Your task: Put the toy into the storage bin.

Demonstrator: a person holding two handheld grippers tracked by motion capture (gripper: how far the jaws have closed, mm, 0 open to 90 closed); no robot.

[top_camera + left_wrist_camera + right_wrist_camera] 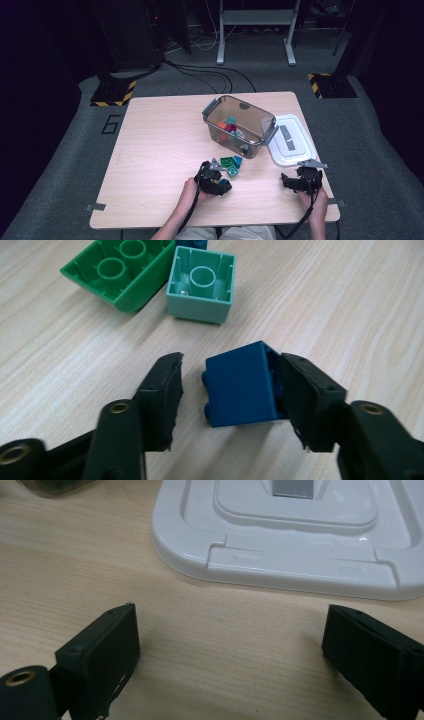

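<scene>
On the tabletop point(165, 150), the left claw point(230, 390) has its jaws parted around a dark blue brick point(242, 385) that lies tipped on its side, studs facing the jaw at 9 o'clock. The jaw at 3 o'clock touches the brick's open underside, while a narrow gap separates the other jaw from the studs, so the brick is not clamped. Just beyond, toward 12 o'clock, a mint green brick point(202, 287) and a larger green brick point(122, 270) lie upside down, side by side. In the high view the left claw point(220, 182) sits at 6 o'clock of the clear box point(240, 125), which holds several coloured pieces. The right claw point(230, 640) gapes wide with nothing between its jaws, hovering low over bare wood, with the white lid point(300, 545) near at 12 o'clock.
</scene>
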